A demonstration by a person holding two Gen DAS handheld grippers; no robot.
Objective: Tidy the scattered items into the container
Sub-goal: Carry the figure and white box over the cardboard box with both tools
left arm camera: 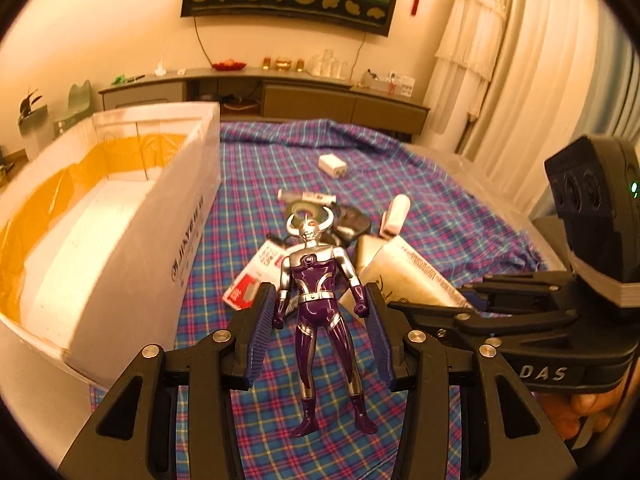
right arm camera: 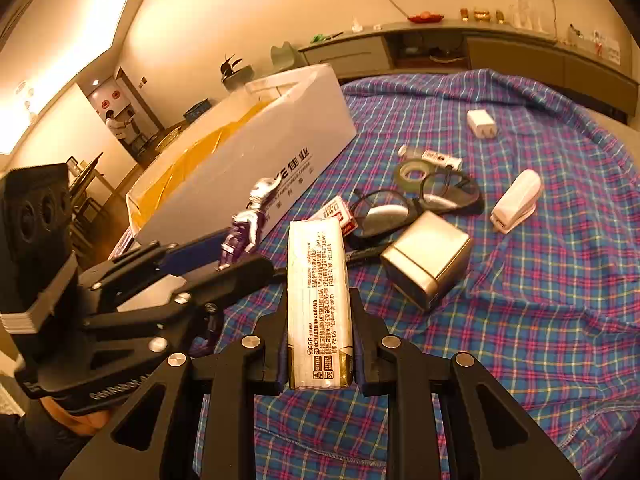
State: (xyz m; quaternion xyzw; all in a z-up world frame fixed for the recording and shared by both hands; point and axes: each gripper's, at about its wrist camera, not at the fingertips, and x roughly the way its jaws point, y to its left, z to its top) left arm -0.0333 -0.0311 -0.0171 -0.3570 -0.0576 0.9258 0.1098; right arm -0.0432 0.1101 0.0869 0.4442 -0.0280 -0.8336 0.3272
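1. Left wrist view: the left gripper [left arm camera: 320, 320] holds a purple and silver toy figure [left arm camera: 320, 312] upright between its blue pads [left arm camera: 262, 328], which press on the figure's arms. The figure hangs clear of the plaid cloth [left arm camera: 264, 412] below it.
2. To the left stands the white box [left arm camera: 132, 256], open on top, with an orange lining inside. It sits on the cloth, just beside the left gripper.
3. At the right edge of the same view the right gripper [left arm camera: 404, 306] reaches in, with a white tissue pack [left arm camera: 416, 276] in its jaws and a hand [left arm camera: 588, 412] under its handle.
4. Right wrist view: the right gripper [right arm camera: 319, 344] is pressed shut on the tissue pack [right arm camera: 318, 288], gripping its near end. The pack points away from the camera, its far end raised above the cloth [right arm camera: 500, 344].
5. Still scattered on the cloth beyond the pack: a metal box [right arm camera: 428, 260] just to the right, glasses [right arm camera: 416, 206] behind it, a tape roll [right arm camera: 412, 172] touching the glasses, a small tube [right arm camera: 432, 156], a white charger [right arm camera: 482, 123] farther back, a white stapler [right arm camera: 516, 200] to the right, and a red and white card pack [right arm camera: 338, 212] near the glasses.
6. The left gripper [right arm camera: 240, 252] shows at the left of this view, with the figure [right arm camera: 250, 220] in it, in front of the box [right arm camera: 256, 168] wall.
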